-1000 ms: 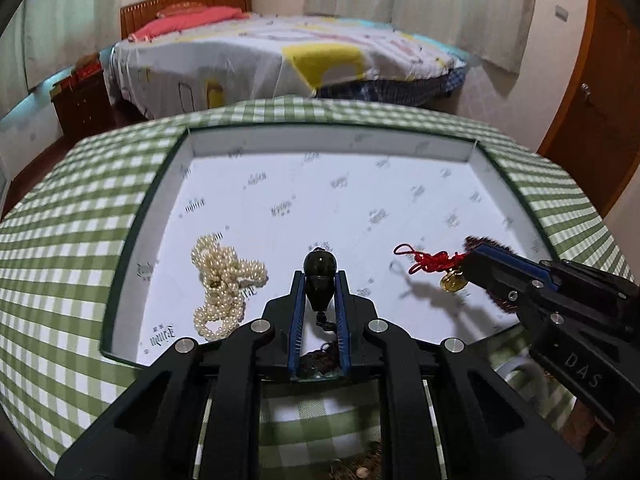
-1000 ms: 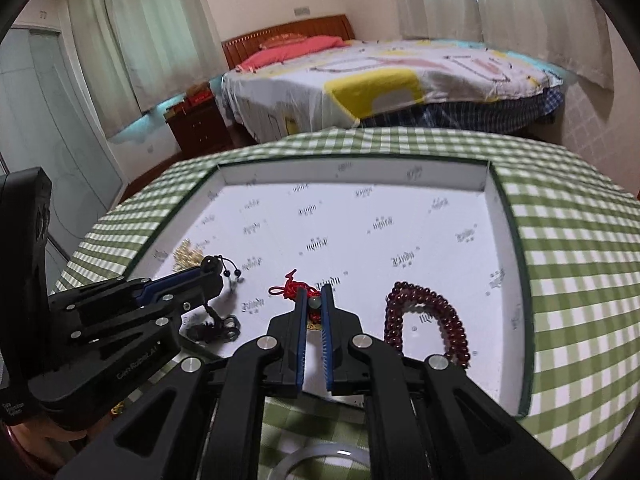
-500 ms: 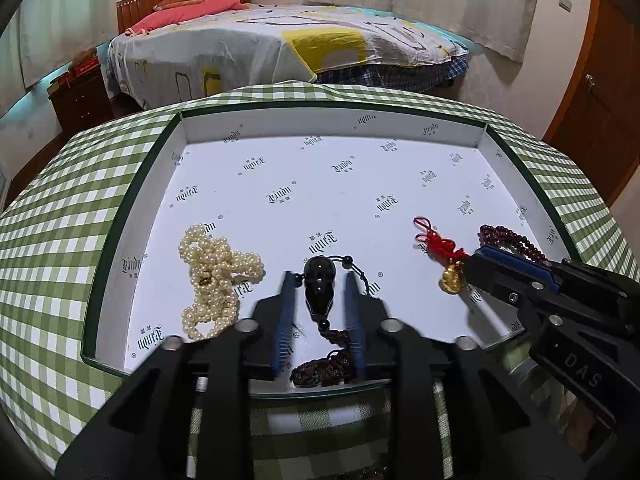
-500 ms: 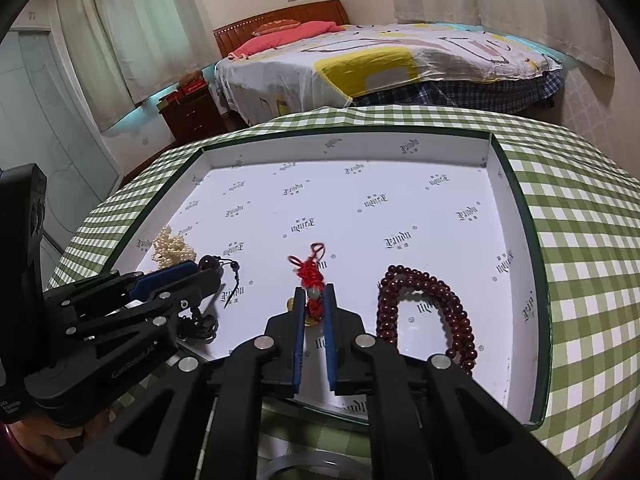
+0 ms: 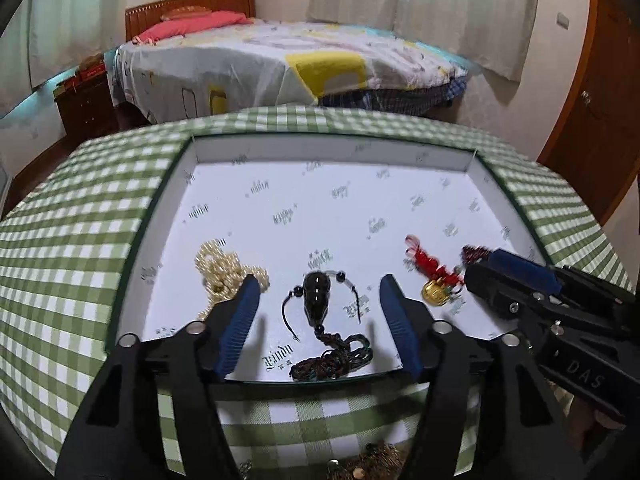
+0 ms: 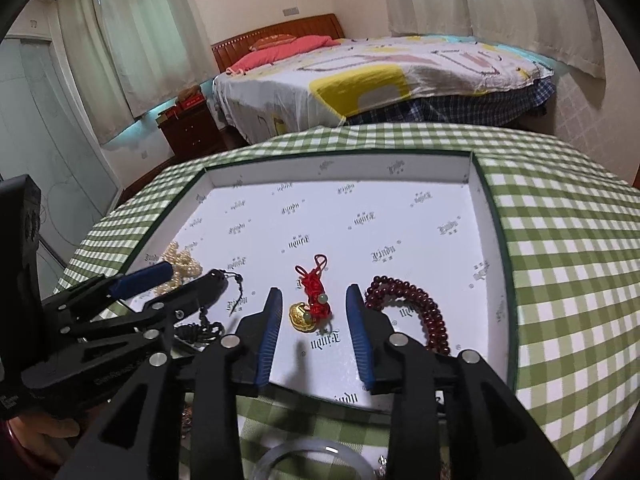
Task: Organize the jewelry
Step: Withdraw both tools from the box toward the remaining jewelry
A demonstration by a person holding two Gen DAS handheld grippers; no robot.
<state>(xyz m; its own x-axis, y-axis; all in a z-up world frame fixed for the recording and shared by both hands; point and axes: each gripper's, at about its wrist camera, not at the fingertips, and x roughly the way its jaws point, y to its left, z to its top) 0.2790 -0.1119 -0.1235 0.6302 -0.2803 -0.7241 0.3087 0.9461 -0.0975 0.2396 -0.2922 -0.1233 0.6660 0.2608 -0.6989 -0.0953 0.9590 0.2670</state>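
A black gourd pendant on a dark cord lies in the white tray. My left gripper straddles it, its jaws opening and the pads clear of it. A pearl necklace lies to the left. In the right wrist view a red knot charm with a gold piece rests on the tray. It sits between the opening jaws of my right gripper, untouched. A dark red bead bracelet lies just right of that gripper.
The tray sits on a table with a green checked cloth. A white bangle and more loose jewelry lie on the cloth in front of the tray. A bed stands beyond the table, a wooden door to the right.
Both grippers were shut, the left on the black pendant and the right on the red charm. Both have opened, and the two pieces now lie loose on the tray floor.
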